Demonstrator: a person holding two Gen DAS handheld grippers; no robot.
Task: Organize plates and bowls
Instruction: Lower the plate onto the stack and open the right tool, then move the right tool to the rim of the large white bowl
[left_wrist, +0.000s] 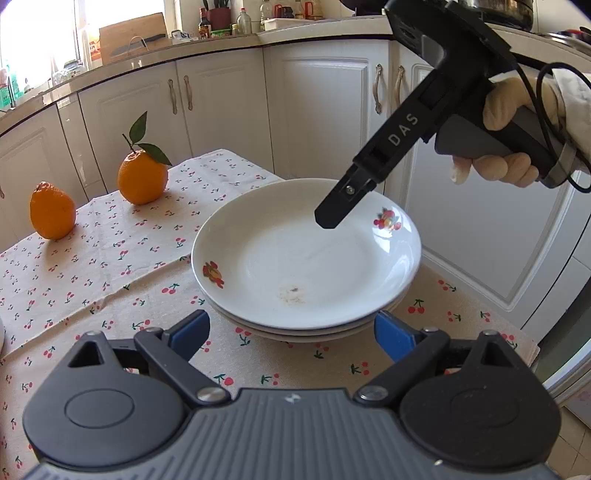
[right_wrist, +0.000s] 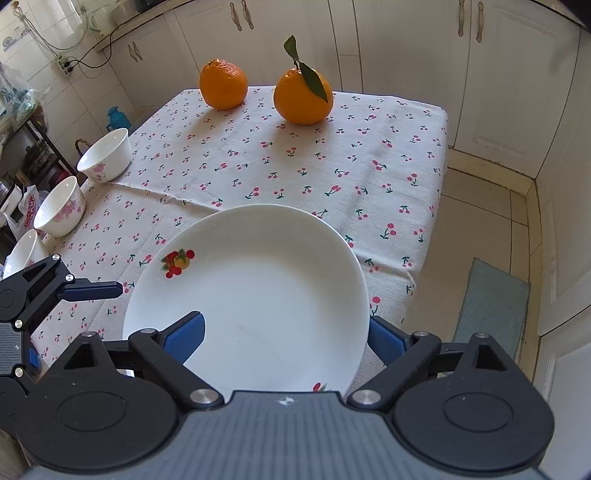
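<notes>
At table corner, plates: stack of shallow white ceramic plates with fruit decals (left_wrist: 306, 254), about three rims showing, lying on the cherry-print tablecloth (left_wrist: 110, 258) close to its edge.
Right gripper (right_wrist: 284, 332): spread wide and grasping nothing; blue pads (right_wrist: 184, 332) flank the top plate, tip hovering above its well.
Left gripper (left_wrist: 291, 328): released, fingers apart at the stack's near rim, apparently not touching.
Step in hand: judged to be squaring or lifting the stack; a pad is best slipped under the lowest rim so all the plates come up together, kept level.
Bowls: three white floral-patterned bowls (right_wrist: 105, 155) in a row along the far side edge, well apart from the plates and not yet nested.
Edges: stack near the drop to the tiled floor (right_wrist: 480, 221); sliding it inward looks safer than outward.
Open room: bare cloth between plates and two oranges (right_wrist: 303, 96); white cabinets (left_wrist: 317, 110) stand close beyond the table.
</notes>
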